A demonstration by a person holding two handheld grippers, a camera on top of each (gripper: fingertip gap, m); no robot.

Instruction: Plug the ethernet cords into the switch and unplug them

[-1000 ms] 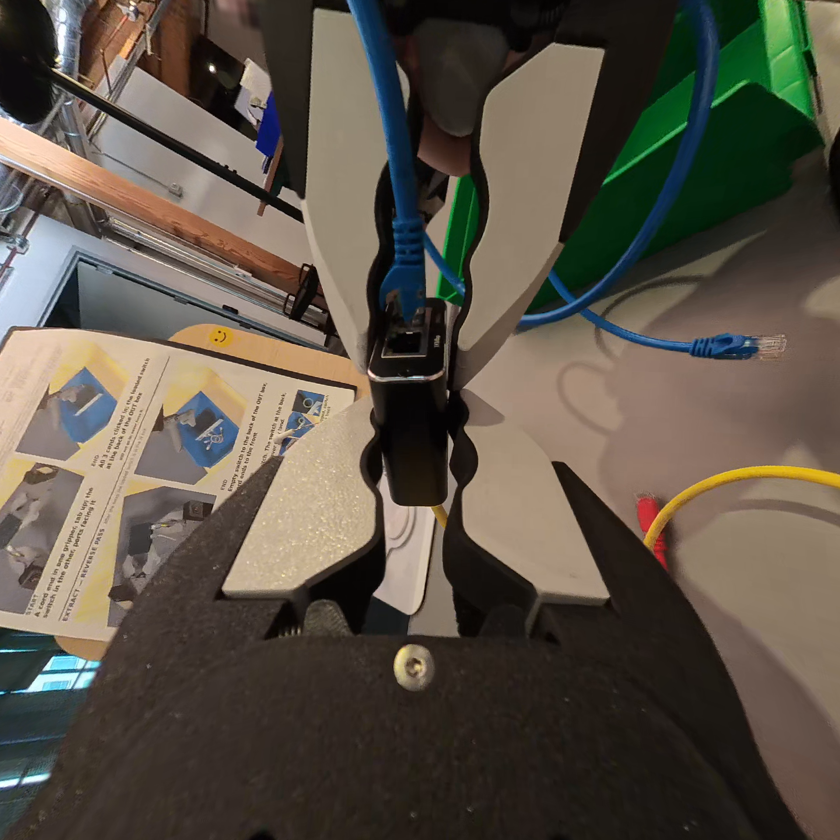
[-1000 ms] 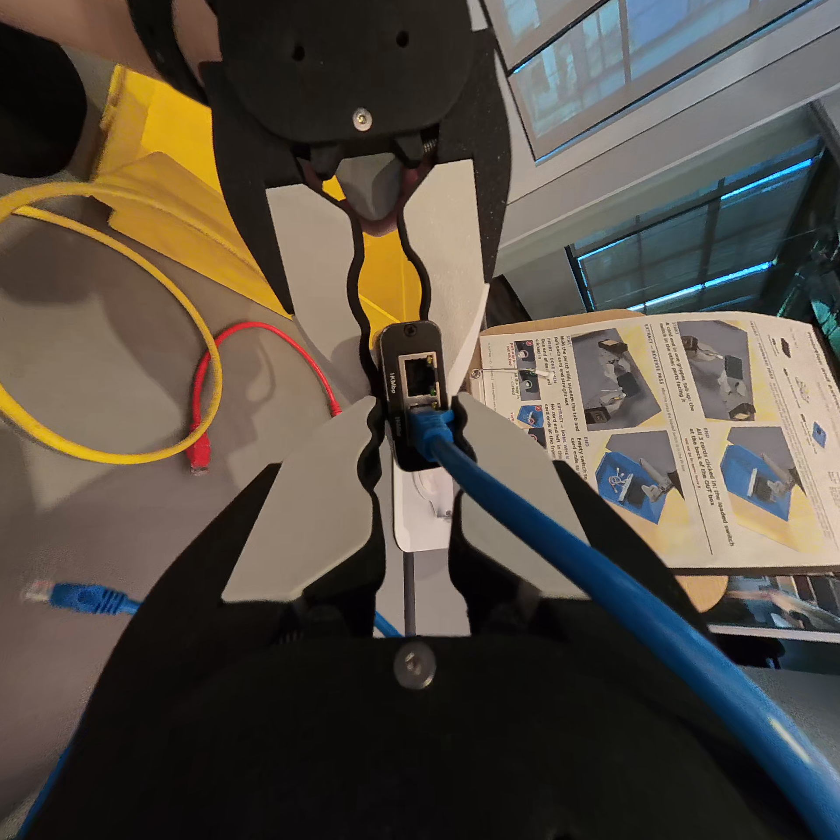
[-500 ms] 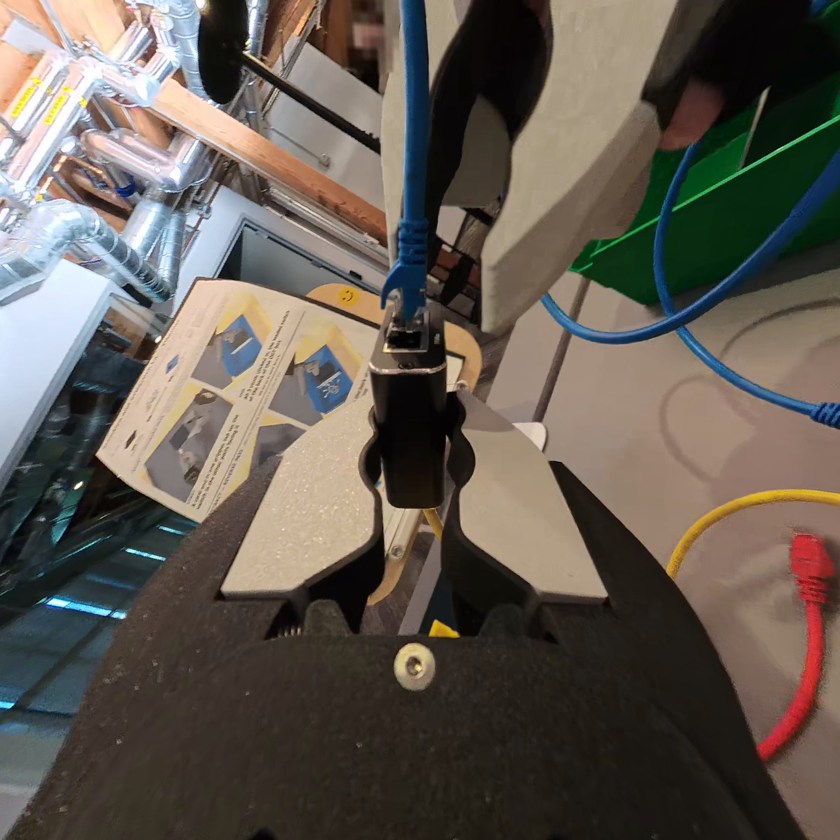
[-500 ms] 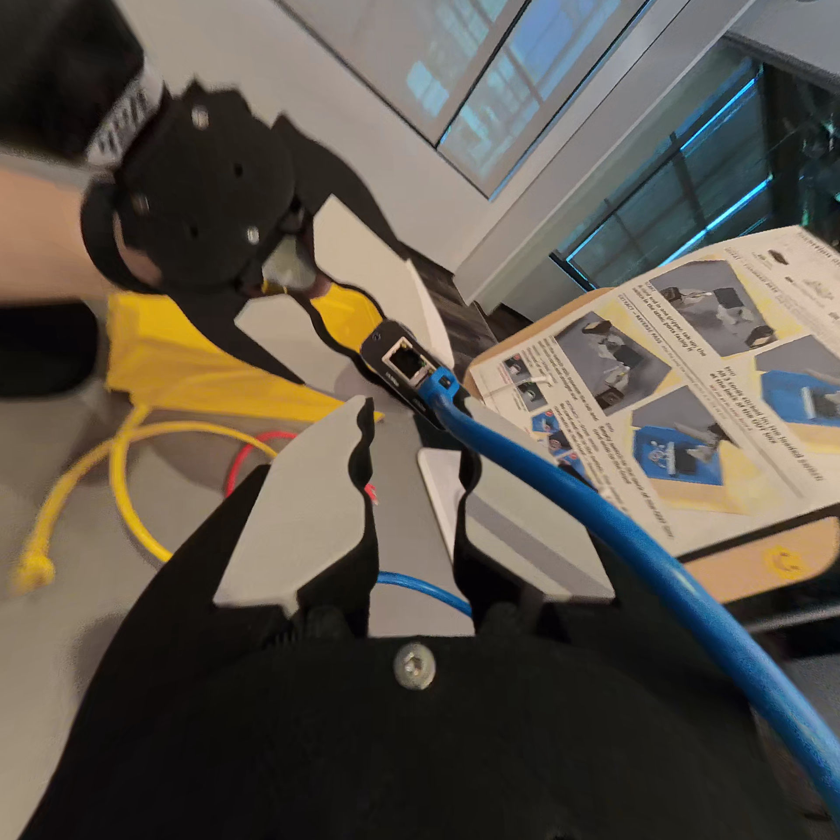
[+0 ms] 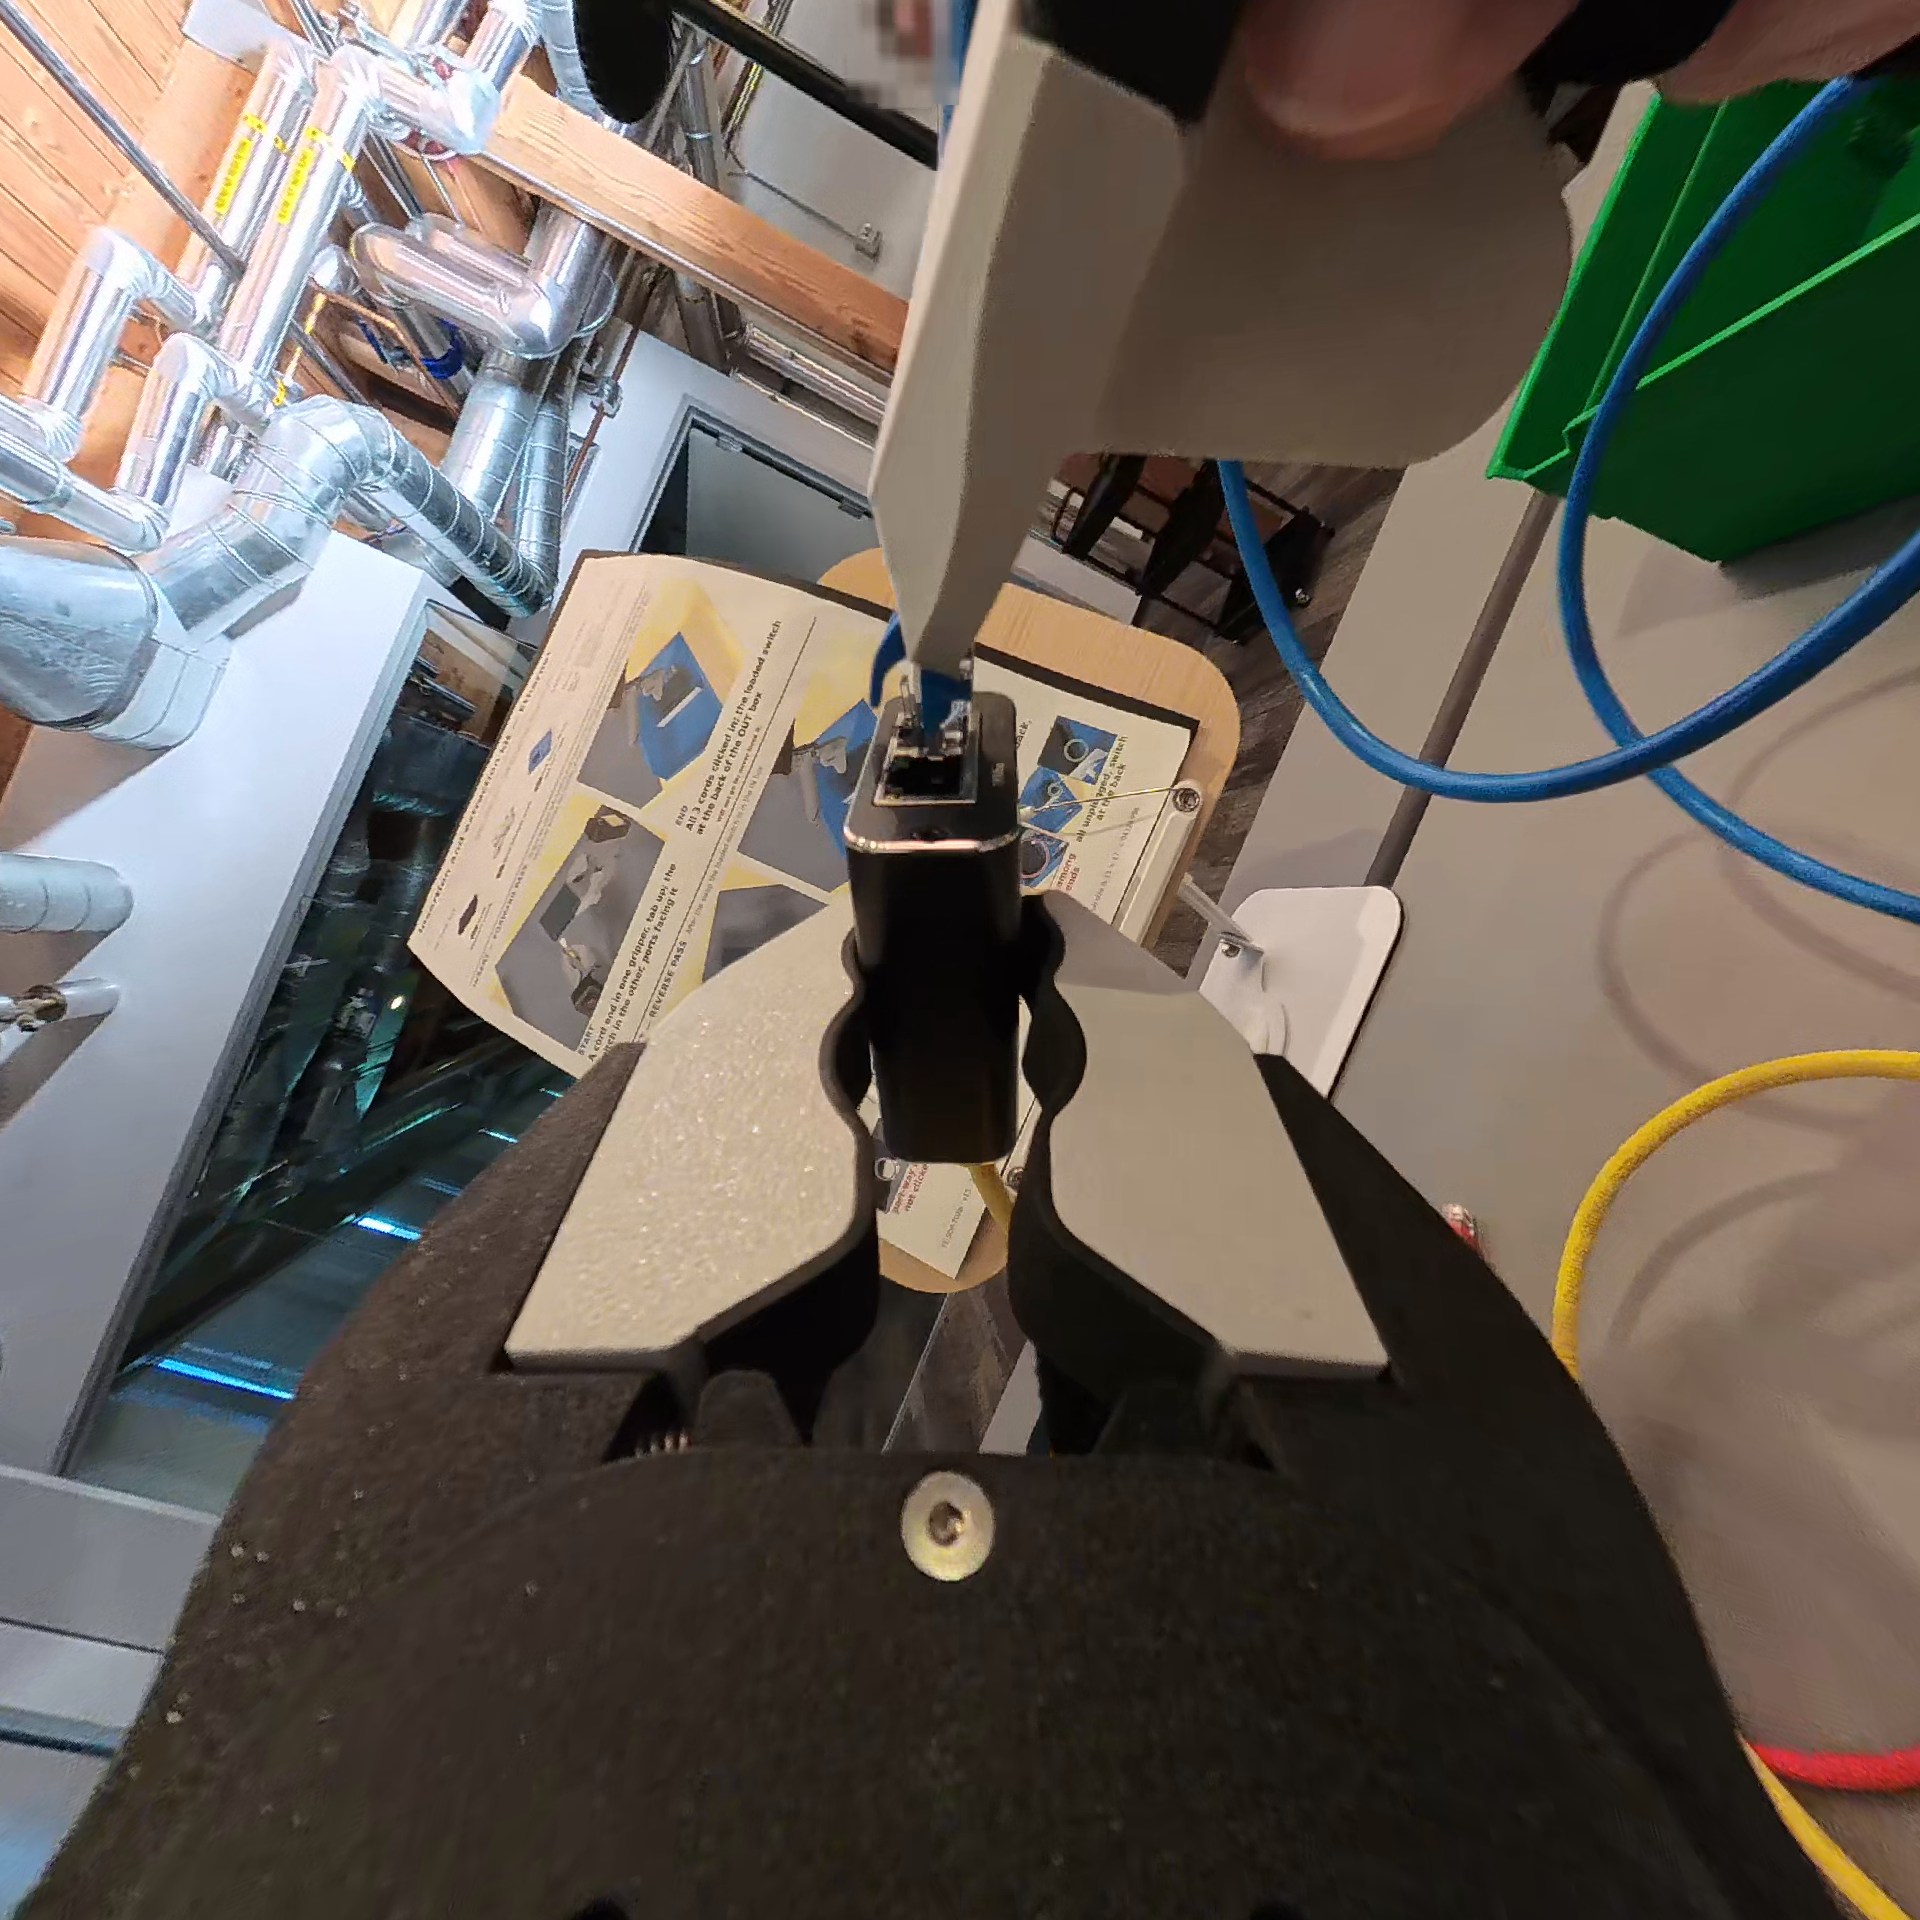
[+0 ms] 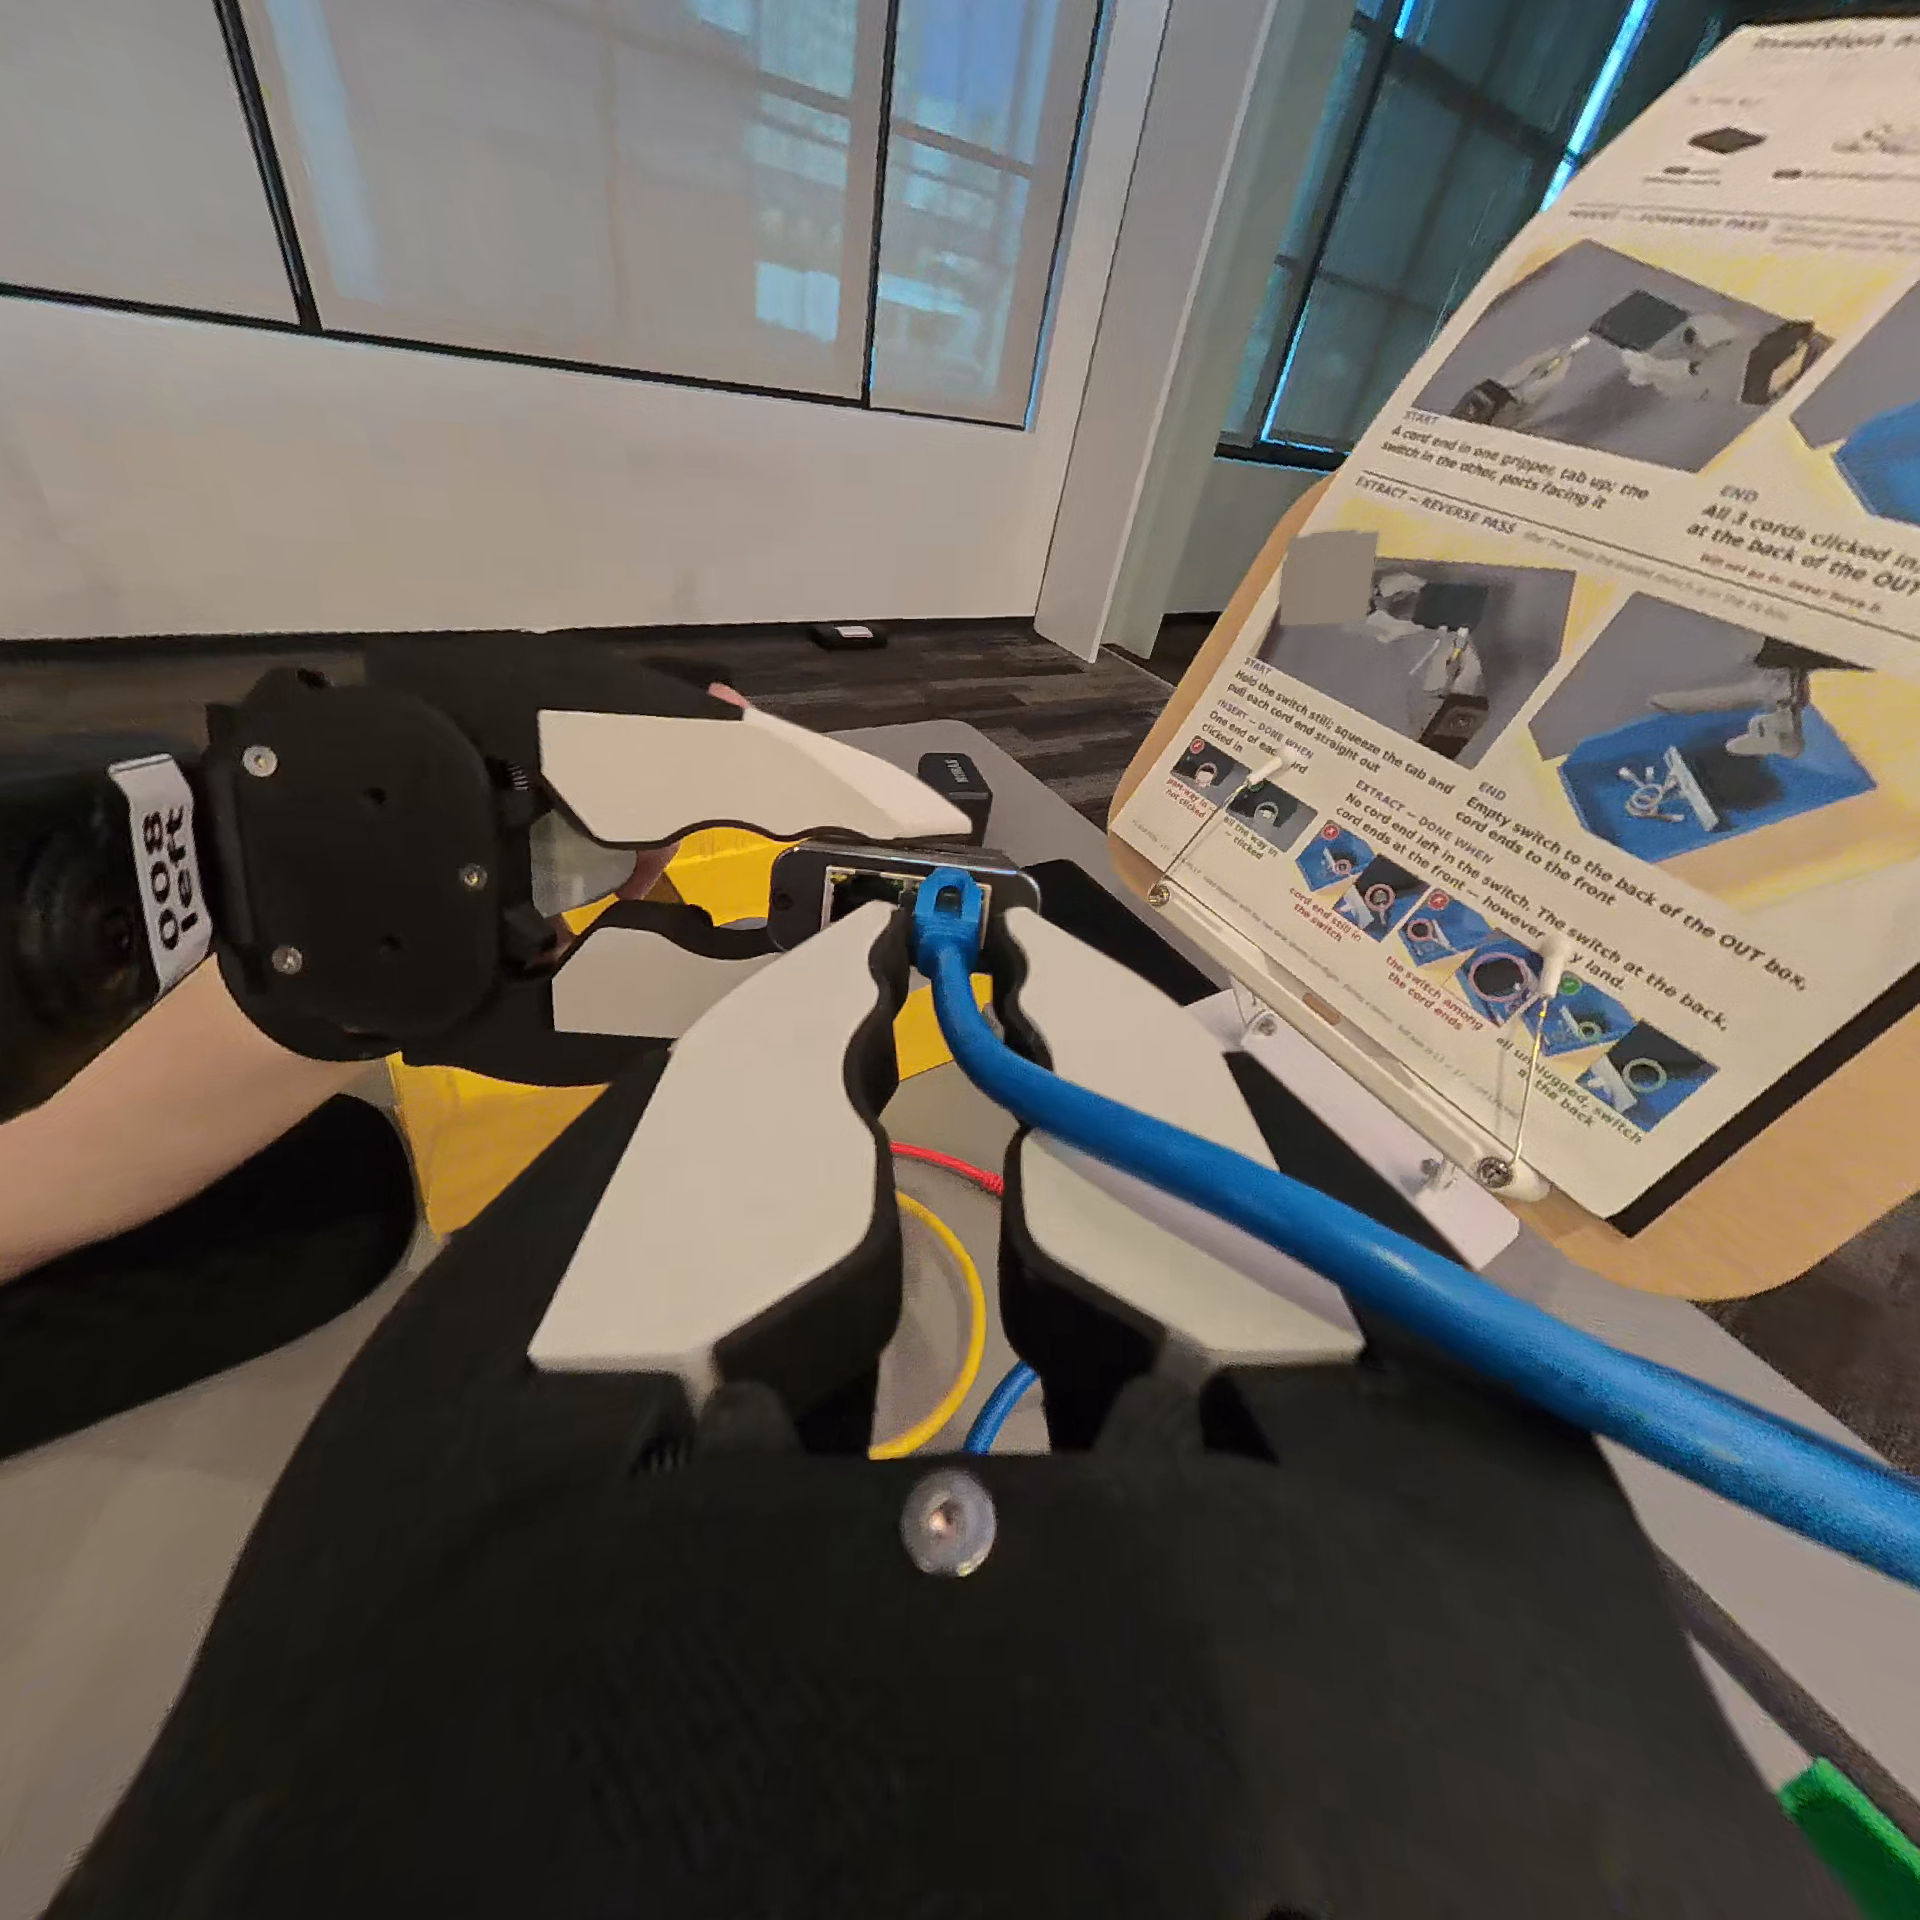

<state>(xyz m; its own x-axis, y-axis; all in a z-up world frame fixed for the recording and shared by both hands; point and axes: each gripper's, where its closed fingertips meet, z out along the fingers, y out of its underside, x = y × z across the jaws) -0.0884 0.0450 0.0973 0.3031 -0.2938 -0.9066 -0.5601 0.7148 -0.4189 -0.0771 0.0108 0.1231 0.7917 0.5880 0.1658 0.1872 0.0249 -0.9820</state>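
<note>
Blue cord in the switch port, plug pinched for the pull.

Step judged as unplugging: blue plug (image 6: pixel 948 914) seated in a port of the switch (image 5: pixel 935 914), neighbour port empty. Left gripper (image 5: pixel 940 1029) clamped on the black body, pads pressing both sides, held up above the table (image 5: pixel 1662 935). Right gripper (image 6: pixel 945 966) narrowed around the plug (pads seem to touch it; latch tab hidden). Next: squeeze the tab, pull straight out, switch kept steady. Yellow cord (image 5: pixel 1621 1164) loose on the table.
</note>
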